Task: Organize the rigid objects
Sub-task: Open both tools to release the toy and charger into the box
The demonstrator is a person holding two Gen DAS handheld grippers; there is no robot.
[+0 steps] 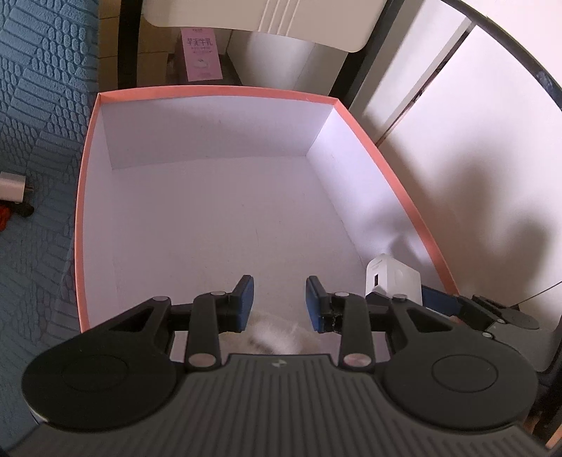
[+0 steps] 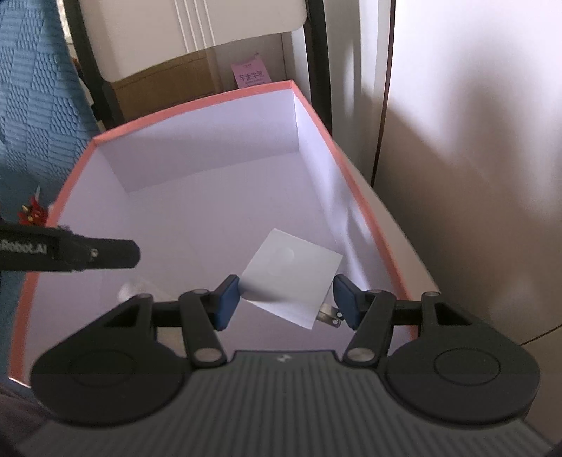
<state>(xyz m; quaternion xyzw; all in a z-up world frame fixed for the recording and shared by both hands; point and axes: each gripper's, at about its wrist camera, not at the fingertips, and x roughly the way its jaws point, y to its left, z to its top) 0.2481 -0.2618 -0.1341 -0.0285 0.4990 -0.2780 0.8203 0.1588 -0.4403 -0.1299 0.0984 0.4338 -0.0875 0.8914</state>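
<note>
charger (image 2: 293,277) tilted, prongs toward right tool (image 2: 286,302)

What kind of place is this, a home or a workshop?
Most likely a room in a home. The pink-rimmed box sits beside a blue textured fabric, maybe bedding or a sofa. Behind it are a white chair and a cardboard carton. A white charger is a household item.

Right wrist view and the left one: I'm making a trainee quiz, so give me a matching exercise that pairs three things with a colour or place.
Things:
1. white charger
2. box rim
3. textured cloth

Matches:
A. salmon
B. blue, lying outside the box
C. between the pads of the right gripper

Pairs: 1-C; 2-A; 3-B
</note>
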